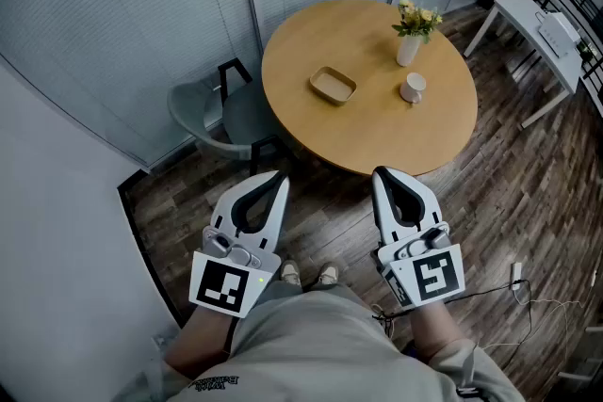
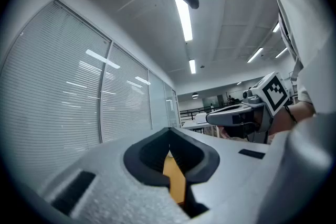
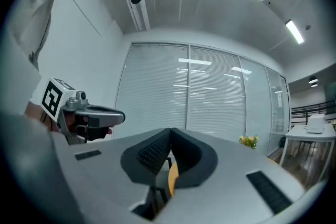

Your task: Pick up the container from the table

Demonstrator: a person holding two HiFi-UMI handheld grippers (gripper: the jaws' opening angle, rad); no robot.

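Container [image 1: 333,86], tan, on table [image 1: 377,129] — left hand-held gripper [image 1: 279,177], right hand-held gripper [image 1: 381,174] closed, empty

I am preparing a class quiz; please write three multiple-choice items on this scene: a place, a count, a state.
1. In the head view, where does the container lie on the table?
A. left of the mug
B. right of the mug
C. at the near edge

2. How many things stand on the table?
A. one
B. three
C. five

3. How are the left gripper and the right gripper?
A. shut on the container
B. wide open
C. shut and empty

1 A: the mug stands to its right.
2 B: container, mug and flower vase.
3 C: both show jaws together with nothing between.
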